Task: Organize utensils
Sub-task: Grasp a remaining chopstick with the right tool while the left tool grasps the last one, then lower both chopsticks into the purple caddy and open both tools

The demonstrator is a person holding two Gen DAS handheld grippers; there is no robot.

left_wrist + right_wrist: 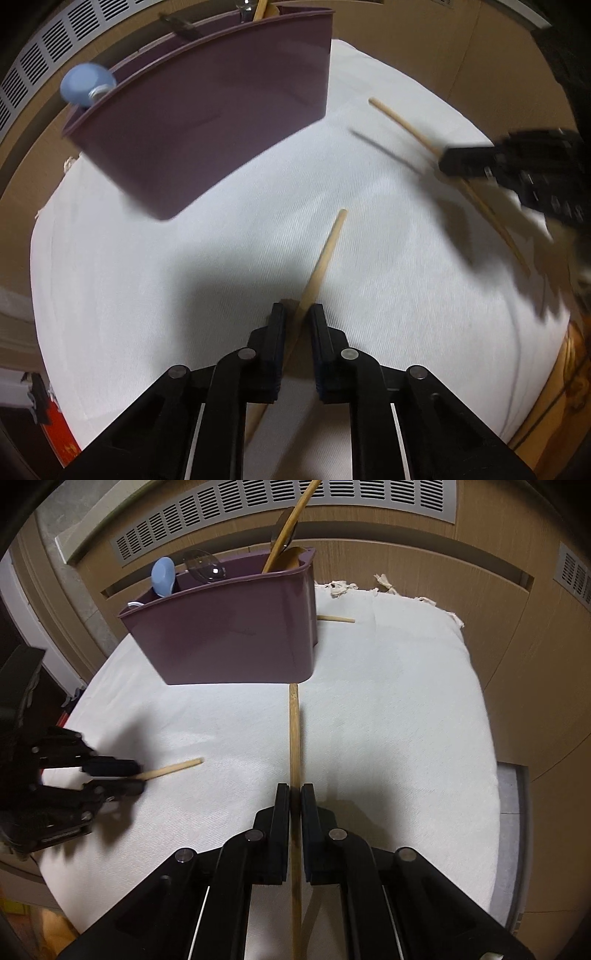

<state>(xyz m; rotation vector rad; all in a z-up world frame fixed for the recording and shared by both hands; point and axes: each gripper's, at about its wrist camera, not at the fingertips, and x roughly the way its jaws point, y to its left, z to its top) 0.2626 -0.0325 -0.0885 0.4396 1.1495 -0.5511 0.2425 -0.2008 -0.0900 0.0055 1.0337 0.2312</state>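
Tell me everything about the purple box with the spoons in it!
The purple box looks like smooth plastic, with a curved front wall and a rim. It stands upright on the white cloth toward the table's far side. Inside stand a blue spoon, a clear spoon and a long wooden utensil. No tongs touch it.

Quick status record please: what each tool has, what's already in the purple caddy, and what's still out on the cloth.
left tool: shut on a wooden chopstick that lies on the cloth
right tool: shut on a second wooden chopstick, its far tip near the caddy's base
purple caddy: upright on the white cloth; holds a blue spoon, a clear spoon and wooden utensils
still loose: one wooden stick beside the caddy
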